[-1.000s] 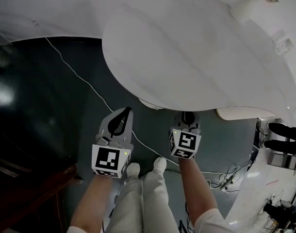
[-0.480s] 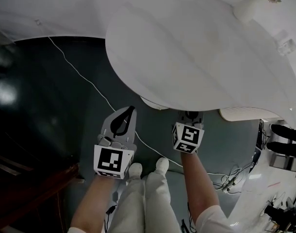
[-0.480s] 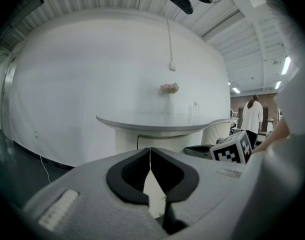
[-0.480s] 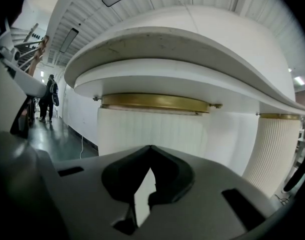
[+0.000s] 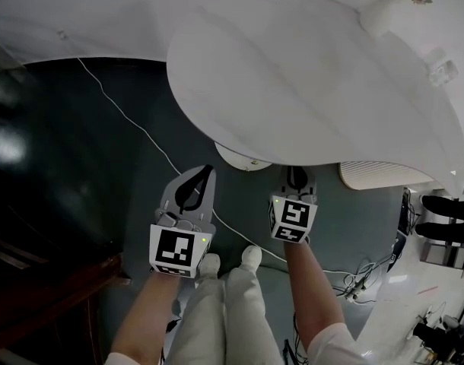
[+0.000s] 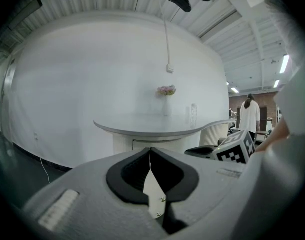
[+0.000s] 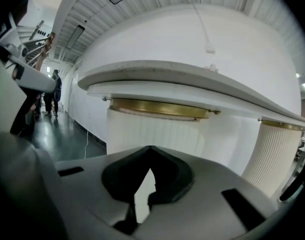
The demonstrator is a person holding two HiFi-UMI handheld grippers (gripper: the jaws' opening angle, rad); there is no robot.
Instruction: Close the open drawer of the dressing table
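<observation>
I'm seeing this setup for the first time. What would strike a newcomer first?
The big white tabletop fills the upper head view, with a flower vase at the view's top right. Below its edge, over the dark floor, the left gripper and right gripper point toward the table, both shut and empty.

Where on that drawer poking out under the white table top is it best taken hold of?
The curved drawer front, the only part clear of the table top. Come straight in from the person's side, probably pressing with the shut right gripper rather than pinching: no handle is clearly visible.
</observation>
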